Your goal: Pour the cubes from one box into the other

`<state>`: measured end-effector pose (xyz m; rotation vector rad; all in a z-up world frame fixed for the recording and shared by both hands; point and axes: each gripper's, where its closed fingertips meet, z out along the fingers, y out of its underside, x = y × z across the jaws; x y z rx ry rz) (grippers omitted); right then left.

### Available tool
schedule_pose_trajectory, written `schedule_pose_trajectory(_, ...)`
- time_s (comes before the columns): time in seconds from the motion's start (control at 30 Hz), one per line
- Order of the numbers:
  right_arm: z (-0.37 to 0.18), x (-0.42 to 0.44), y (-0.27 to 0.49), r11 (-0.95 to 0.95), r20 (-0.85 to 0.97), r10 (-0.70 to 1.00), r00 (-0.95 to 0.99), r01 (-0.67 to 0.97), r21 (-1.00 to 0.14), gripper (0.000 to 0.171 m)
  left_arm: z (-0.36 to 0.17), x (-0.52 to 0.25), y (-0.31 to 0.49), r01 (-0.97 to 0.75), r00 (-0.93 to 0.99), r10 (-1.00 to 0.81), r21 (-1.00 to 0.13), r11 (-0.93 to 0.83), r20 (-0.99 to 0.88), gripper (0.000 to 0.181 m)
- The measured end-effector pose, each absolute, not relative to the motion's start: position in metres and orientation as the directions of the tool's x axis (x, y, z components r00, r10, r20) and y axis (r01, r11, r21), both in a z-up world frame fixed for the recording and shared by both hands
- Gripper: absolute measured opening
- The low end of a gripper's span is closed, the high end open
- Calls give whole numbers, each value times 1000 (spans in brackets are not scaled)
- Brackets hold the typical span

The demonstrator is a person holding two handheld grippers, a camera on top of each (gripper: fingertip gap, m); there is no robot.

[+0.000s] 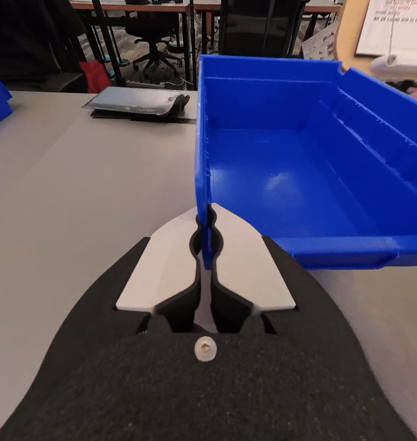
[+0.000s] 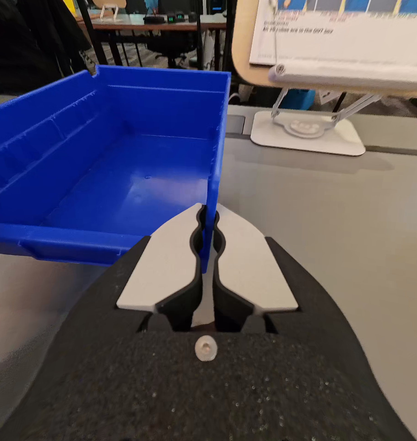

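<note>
Blue bin (image 1: 310,167): empty, no cubes inside, raised off the grey worktop (image 1: 83,191). Your left gripper (image 1: 205,235) and right gripper (image 2: 208,235) have their jaws clamped on its opposite side walls. Pour apparently done; setting down remains.

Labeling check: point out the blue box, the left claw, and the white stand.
blue box (image 1: 298,191): left wrist view, inner floor.
left claw (image 1: 205,210): left wrist view, between fingertips.
white stand (image 2: 305,136): right wrist view, base plate.

The blue box (image 1: 298,167) looks like glossy moulded plastic with rough, burred rims. Each claw (image 1: 205,229) (image 2: 208,229) has smooth matt white fingers (image 1: 164,262) on a grainy black body. The grey tabletop (image 1: 83,191) is smooth and matt.
</note>
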<state>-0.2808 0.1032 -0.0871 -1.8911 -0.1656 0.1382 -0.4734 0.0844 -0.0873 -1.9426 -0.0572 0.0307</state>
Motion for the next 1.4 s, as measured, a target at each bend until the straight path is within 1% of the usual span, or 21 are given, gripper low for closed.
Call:
schedule_pose_trajectory(0.1,-108,-290,105,-381,-17,223,975,71,-922,4,-107,-482,85,26,998,66,-918,-397,-1,1)
schedule_pose_trajectory(0.17,-119,-301,103,-413,2,274,962,119,-903,4,-119,-492,84,36,997,81,-919,-392,5,2)
schedule_pose_trajectory(0.23,-130,-312,97,-459,-28,323,946,131,-879,6,-130,-503,80,66,996,85,-911,-408,34,2)
schedule_pose_trajectory(0.47,-127,-332,87,-477,-110,407,907,108,-872,11,-132,-521,79,96,995,65,-892,-442,76,3)
schedule_pose_trajectory(0.5,-126,-334,82,-485,-130,433,892,109,-867,12,-132,-522,78,119,993,72,-885,-450,96,11)
schedule_pose_trajectory(0.53,-123,-333,77,-490,-138,453,881,116,-864,17,-129,-523,75,148,989,79,-878,-456,126,29)
schedule_pose_trajectory(0.57,-115,-327,71,-474,-128,480,868,134,-870,22,-124,-522,71,176,984,76,-874,-453,159,38)
schedule_pose_trajectory(0.6,-104,-318,63,-444,-109,515,850,155,-882,26,-116,-522,64,197,980,68,-875,-443,186,44)
schedule_pose_trajectory(0.7,-69,-275,32,-356,-109,637,763,166,-920,30,-96,-522,36,263,964,82,-874,-408,252,47)
schedule_pose_trajectory(0.77,-53,-219,19,-320,-111,654,748,141,-937,30,-85,-514,16,306,951,78,-869,-388,300,48)
schedule_pose_trajectory(0.87,-48,-103,20,-296,-67,562,824,125,-947,30,-72,-492,-7,314,947,52,-881,-355,317,48)
schedule_pose_trajectory(1.0,-60,68,17,-285,2,311,951,95,-954,33,-71,-440,-26,293,946,-27,-888,-353,323,46)
schedule_pose_trajectory(1.1,-83,174,-3,-326,13,109,994,48,-944,33,-83,-409,-34,196,966,-97,-924,-330,240,44)
schedule_pose_trajectory(1.17,-100,210,-16,-339,9,100,995,42,-940,33,-96,-403,-34,89,984,-120,-951,-296,129,38)
schedule_pose_trajectory(1.23,-112,236,-22,-379,19,60,998,41,-925,32,-101,-400,-34,43,985,-143,-948,-317,92,37)
schedule_pose_trajectory(1.33,-109,240,-19,-358,37,53,998,54,-932,32,-97,-399,-33,130,974,-142,-945,-299,179,37)
schedule_pose_trajectory(1.4,-114,230,-17,-376,31,84,996,61,-925,32,-105,-395,-34,175,961,-147,-924,-341,236,38)
